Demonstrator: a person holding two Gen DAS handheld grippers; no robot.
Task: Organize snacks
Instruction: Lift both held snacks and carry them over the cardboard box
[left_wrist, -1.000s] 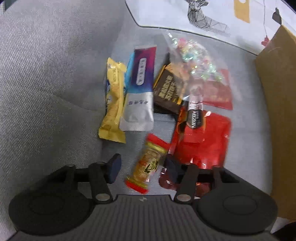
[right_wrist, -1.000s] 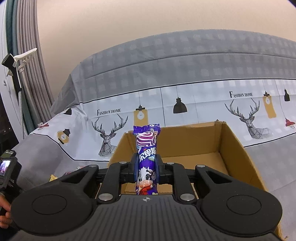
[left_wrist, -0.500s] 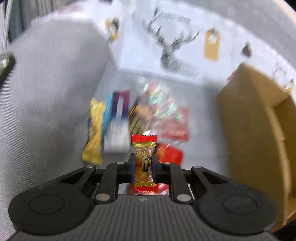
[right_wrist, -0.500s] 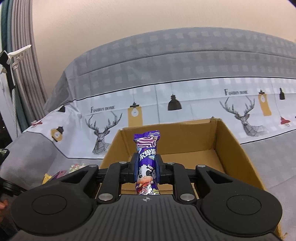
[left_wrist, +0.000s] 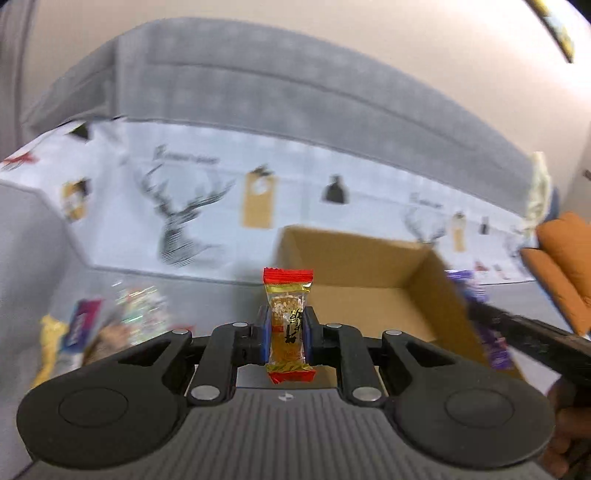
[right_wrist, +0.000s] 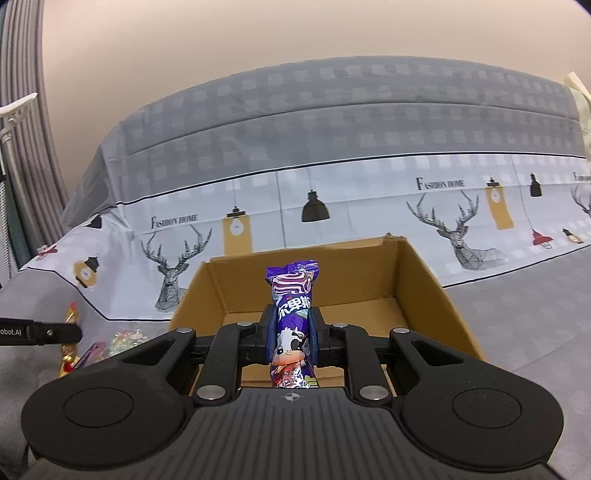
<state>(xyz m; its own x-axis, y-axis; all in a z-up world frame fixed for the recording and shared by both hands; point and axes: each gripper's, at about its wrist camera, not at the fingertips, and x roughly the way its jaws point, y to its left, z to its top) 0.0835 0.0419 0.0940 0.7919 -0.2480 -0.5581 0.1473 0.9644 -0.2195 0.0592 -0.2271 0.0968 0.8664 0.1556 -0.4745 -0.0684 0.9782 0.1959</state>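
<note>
Left tool (left_wrist: 287, 334) clamped on red-ended candy (left_wrist: 288, 321), jaws just closed onto it; candy upright between pads, near rim of cardboard box (left_wrist: 369, 258). Right tool (right_wrist: 291, 338) clamped on purple candy (right_wrist: 292, 317), upright, over open box. Other snacks (left_wrist: 110, 325) lie left on grey sofa (left_wrist: 33, 258).

Both handheld tools look alike: the left gripper (left_wrist: 287, 334) and right gripper (right_wrist: 291, 336) are matte black, with a ribbed near deck, two round side discs, silver pivot screws and blue-padded fingers (left_wrist: 263, 332). White lettering marks the left one's side.
</note>
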